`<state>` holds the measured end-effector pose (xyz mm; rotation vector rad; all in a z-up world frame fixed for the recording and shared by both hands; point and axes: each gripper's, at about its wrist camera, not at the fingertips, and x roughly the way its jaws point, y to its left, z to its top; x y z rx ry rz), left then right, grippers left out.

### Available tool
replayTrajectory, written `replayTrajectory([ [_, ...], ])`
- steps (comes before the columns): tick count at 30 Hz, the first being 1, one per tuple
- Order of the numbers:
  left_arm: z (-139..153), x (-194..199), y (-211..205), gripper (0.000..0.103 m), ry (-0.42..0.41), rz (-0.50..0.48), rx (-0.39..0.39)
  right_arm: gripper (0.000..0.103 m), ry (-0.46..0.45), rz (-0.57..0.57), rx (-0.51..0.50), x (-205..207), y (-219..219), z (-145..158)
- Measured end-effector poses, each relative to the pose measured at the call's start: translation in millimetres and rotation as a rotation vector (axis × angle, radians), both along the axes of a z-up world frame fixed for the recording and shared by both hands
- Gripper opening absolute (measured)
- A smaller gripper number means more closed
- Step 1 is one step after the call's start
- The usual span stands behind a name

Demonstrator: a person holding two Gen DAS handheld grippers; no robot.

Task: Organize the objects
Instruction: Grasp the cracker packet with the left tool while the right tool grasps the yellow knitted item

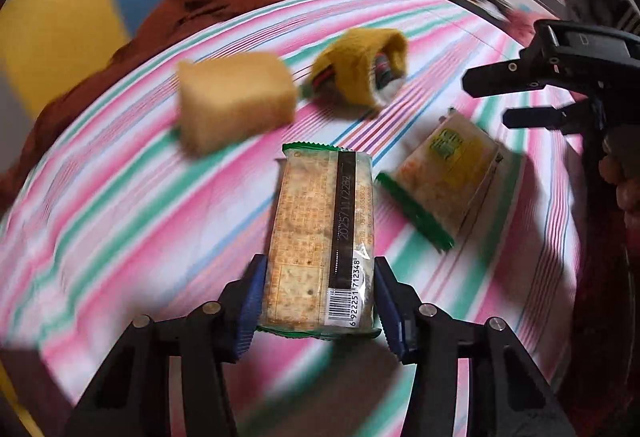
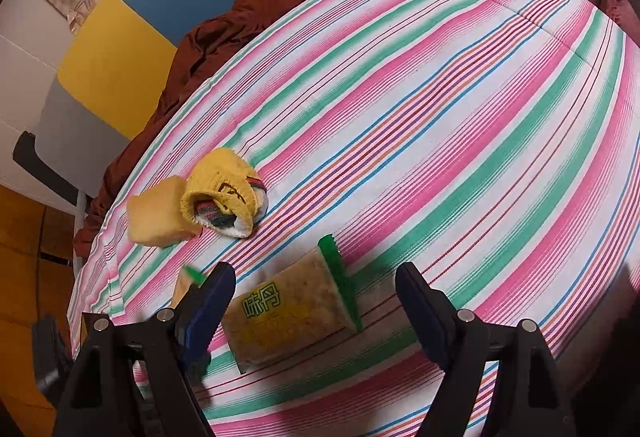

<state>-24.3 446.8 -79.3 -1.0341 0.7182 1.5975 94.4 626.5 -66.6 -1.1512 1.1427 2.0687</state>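
Between the left jaws: the held cracker packet [image 1: 320, 237] is clamped across its near end by the left gripper [image 1: 318, 301]; both blue pads press its side edges.
Far left of the left gripper: a tan sponge block [image 1: 236, 99] lies on the striped cloth [image 1: 120, 217], well apart from the tool and blurred.
Ahead of the left gripper: a rolled yellow sock [image 1: 360, 75] lies just right of the sponge block, beyond the far end of the held packet.
Held packet, long axis: runs straight away from the left gripper, in line with its fingers; barcode end nearest the tool.
Right of the held packet: a second cracker packet [image 1: 448, 177] lies flat on the cloth, close beside the held one, its long axis slanted away to the right.
Right gripper [image 2: 316, 309]: jaws wide apart, nothing gripped; it hangs over the second packet, which lies between its fingers, long axis running roughly across the gap.
Nearer hand: judged the right for the second packet.
Edges: the cloth drops off on the left, past the sponge block, onto a rust-brown fabric [image 2: 208, 37].
Open room: a broad bare stretch of cloth ahead and to the right of the right gripper.
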Motion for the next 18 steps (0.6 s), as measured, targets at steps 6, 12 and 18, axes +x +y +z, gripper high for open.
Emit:
replayTrajectory([
  [6, 1, 25, -30, 0.084, 0.023, 0.144, 0.023, 0.084, 0.002, 0.011, 0.005, -1, -1, 0],
  [12, 5, 13, -18, 0.084, 0.053, 0.207, 0.026, 0.084, -0.001, 0.018, 0.016, -4, 0, -1],
  [18, -10, 18, -8, 0.079, 0.075, 0.216, 0.069, 0.084, 0.003, 0.073, 0.075, -13, -7, 4],
])
